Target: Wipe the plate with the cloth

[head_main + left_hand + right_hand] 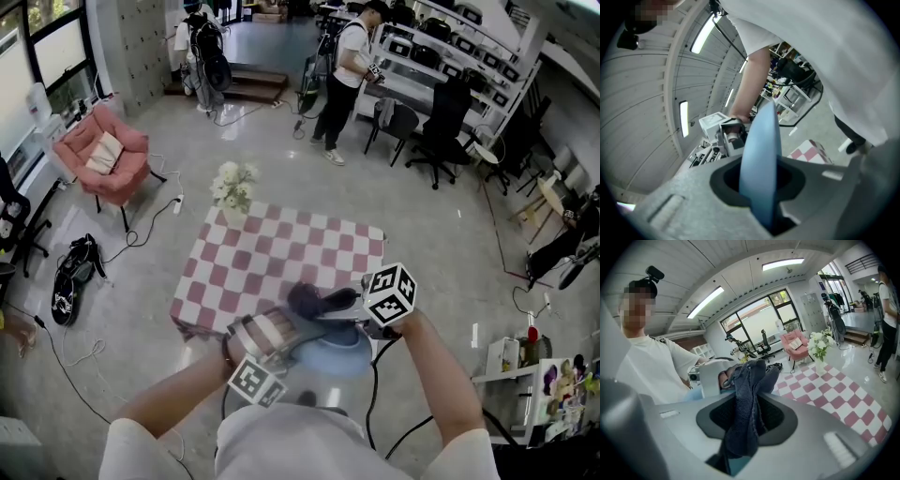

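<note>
head view, left to right: pink armchair point(103, 155) and a black bag point(70, 277) on the floor well left of the table point(281, 248). the table has a pink and white check cover, with a vase of white flowers point(232, 187) at its far left corner. left gripper point(295, 342) comes in at the table's near edge, holding the left rim of the light blue plate point(345, 352). the plate is held off the table at that near edge, towards the near right corner. the dark cloth point(314, 300) is bunched at the plate's far rim. right gripper point(337, 302) holds it, marker cube to its right. cloth-to-plate contact not clear from here.

left gripper view settles the grip, which the head view can't: left gripper point(761, 187) jaws closed on the plate point(759, 154), seen edge-on and upright between them. beyond it are the right gripper point(729, 133) and a corner of the table point(811, 151).

right gripper view: right gripper point(745, 427) jaws clamped on the cloth point(745, 408), whose folds stick up past the tips. behind it is the left gripper point(710, 376). this view alone shows the table point(843, 399) top bare towards the flowers point(818, 345).
</note>
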A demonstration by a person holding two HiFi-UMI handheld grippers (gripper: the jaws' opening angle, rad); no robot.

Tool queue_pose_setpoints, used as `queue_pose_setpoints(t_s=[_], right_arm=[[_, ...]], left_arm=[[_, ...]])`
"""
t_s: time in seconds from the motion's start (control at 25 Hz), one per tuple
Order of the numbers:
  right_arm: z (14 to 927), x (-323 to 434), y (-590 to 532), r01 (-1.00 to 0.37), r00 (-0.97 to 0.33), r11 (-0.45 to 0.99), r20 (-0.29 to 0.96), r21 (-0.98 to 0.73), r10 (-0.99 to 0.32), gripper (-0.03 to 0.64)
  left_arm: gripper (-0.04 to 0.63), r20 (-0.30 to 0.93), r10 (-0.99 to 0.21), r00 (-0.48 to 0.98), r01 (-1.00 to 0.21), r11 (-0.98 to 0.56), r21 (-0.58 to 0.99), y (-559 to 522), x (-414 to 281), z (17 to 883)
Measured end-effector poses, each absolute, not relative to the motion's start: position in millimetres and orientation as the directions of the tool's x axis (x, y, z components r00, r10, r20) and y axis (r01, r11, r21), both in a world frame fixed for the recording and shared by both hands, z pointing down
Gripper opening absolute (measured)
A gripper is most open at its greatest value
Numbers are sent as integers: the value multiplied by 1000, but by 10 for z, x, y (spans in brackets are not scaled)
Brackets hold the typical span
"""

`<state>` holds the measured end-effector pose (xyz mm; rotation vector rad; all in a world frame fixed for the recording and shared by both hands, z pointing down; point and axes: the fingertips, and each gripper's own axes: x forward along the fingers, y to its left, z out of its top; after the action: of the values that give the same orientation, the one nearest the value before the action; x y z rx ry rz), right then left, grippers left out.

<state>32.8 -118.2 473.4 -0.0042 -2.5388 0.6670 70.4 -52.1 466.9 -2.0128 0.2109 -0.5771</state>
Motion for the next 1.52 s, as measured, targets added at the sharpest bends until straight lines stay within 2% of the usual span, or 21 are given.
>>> queue_pose_setpoints(t_s=[0.44,0.64,1.04,1.52], right_arm=[[4644,64,-1391,-117,-893,866,433,-487,123,118],[4740,82,-1542,-190,-873,859,482,-475,74,118],[5147,574,-1655,-316,-858,778,513,-543,9,118],[5352,1115,-1640,-407,-862,701,500,-585,-84,118]], left_arm=[[72,311,-378,872,117,-456,-882,-488,755,4607],[72,309,-374,874,130,-433,-892,-441,807,4585],[72,302,-395,867,110,-440,-891,-486,717,4642],[74,294,-427,855,72,-465,-882,-637,590,4654]])
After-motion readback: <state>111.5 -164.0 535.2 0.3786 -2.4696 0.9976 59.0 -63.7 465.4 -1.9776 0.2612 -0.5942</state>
